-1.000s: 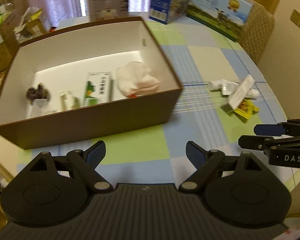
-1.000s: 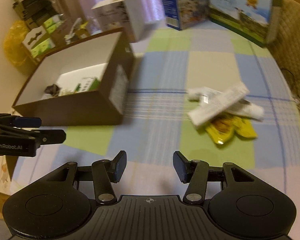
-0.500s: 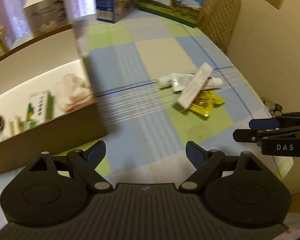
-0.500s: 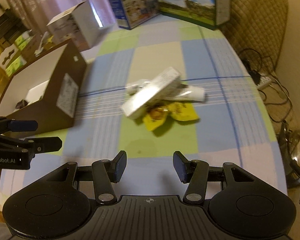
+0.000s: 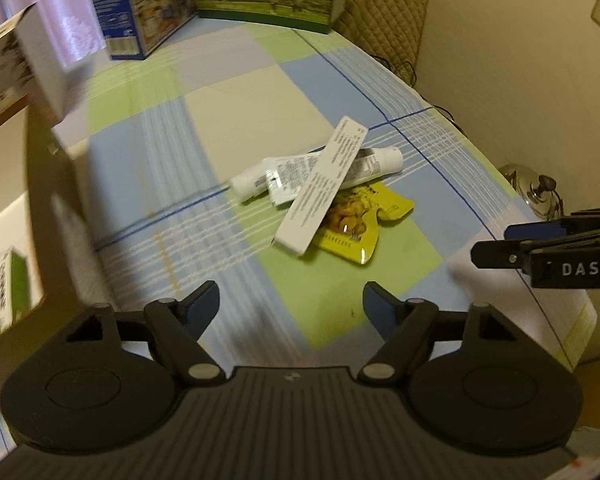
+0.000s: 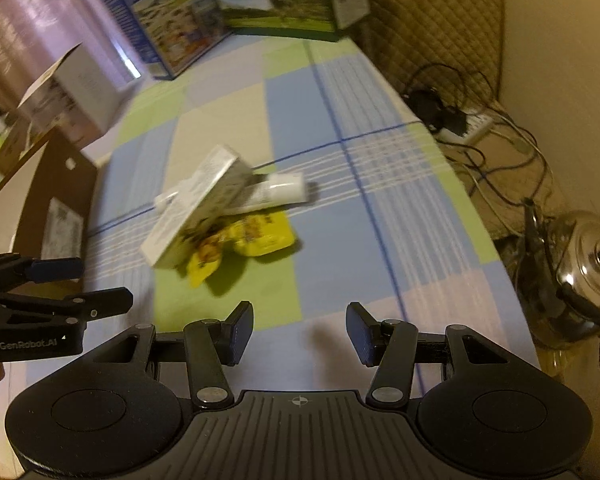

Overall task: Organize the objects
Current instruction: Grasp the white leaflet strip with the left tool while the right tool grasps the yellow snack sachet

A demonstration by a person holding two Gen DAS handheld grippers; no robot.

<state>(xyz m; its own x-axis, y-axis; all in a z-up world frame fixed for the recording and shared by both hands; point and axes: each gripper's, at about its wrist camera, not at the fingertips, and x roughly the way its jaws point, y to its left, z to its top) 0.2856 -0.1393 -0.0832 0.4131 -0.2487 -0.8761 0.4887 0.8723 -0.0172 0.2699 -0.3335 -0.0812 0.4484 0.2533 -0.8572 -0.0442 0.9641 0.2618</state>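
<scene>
In the left wrist view, a brown storage box (image 5: 40, 200) with a white inside fills the left edge of the frame, with a green-and-white carton (image 5: 4, 300) lying inside it. At lower centre the left gripper (image 5: 291, 304) points steeply down toward a checked tablecloth (image 5: 228, 96); its jaws are closing, with only bare cloth between them. Just above the gripper, in mid-frame, sits a small pile: a long white box (image 5: 320, 188) lies tilted across a white tube (image 5: 300, 172), both resting on a yellow snack packet (image 5: 356, 228). At the right edge the right gripper (image 5: 496, 240) pokes in sideways, apart from the pile.

In the right wrist view, the left gripper enters at the lower left edge. The same pile lies left of centre, blurred. At lower centre the right gripper's fingers (image 6: 240, 332) stand partly spread and empty over the cloth. A steel kettle (image 6: 584, 264) sits beyond the table at the right edge.
</scene>
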